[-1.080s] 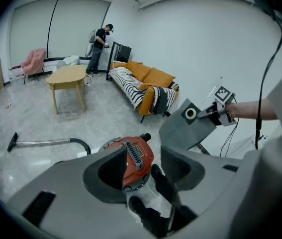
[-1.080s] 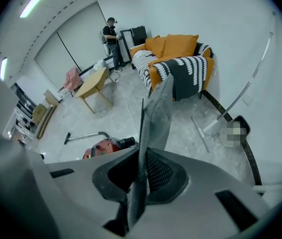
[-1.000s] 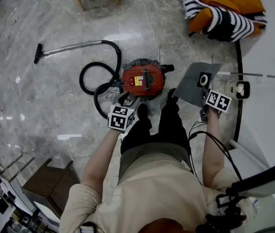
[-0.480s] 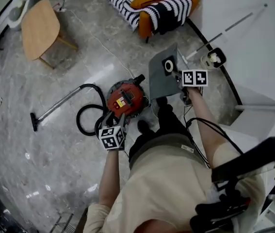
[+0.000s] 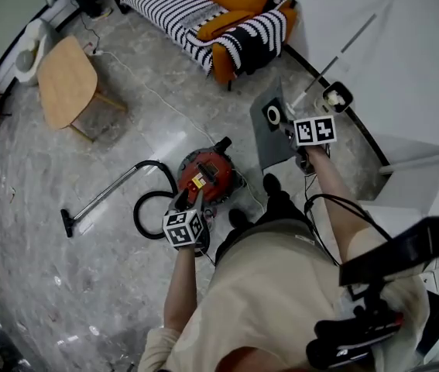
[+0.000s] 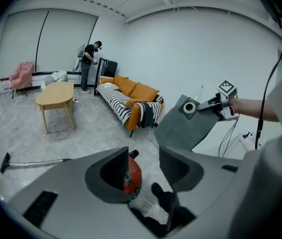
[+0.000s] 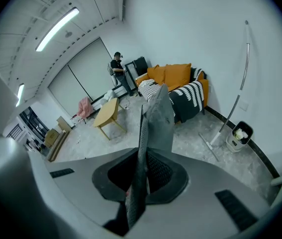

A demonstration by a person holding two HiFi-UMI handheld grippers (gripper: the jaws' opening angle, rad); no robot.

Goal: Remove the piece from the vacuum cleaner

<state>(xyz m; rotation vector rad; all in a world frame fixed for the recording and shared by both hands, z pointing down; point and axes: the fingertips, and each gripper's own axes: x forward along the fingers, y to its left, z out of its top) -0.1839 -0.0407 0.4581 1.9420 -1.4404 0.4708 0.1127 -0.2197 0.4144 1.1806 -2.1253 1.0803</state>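
Note:
The red vacuum cleaner point(image 5: 208, 175) stands on the marble floor with its black hose point(image 5: 151, 204) coiled to the left. Just in front of it hovers my left gripper point(image 5: 190, 201), open; its jaws have just been closing slightly with nothing between them, and the vacuum cleaner point(image 6: 130, 176) shows through the gap of the left gripper point(image 6: 144, 167). To the right of the cleaner and clear of it, my right gripper point(image 5: 290, 135) is shut on a flat grey piece with a round collar point(image 5: 269, 136). The grey piece point(image 7: 154, 117) stands edge-on between the pads of the right gripper point(image 7: 140, 174).
An orange sofa with a striped throw point(image 5: 213, 15) stands at the back, with a wooden table point(image 5: 64, 80) to its left. A white bin and a mop point(image 5: 335, 95) lean by the wall. The vacuum's wand point(image 5: 99, 200) lies on the floor. Another person point(image 6: 88, 63) stands far off.
Both grippers have risen. The right one has carried the grey piece higher and away from the vacuum cleaner; the left one has lifted off the cleaner's top. The head view has swung round.

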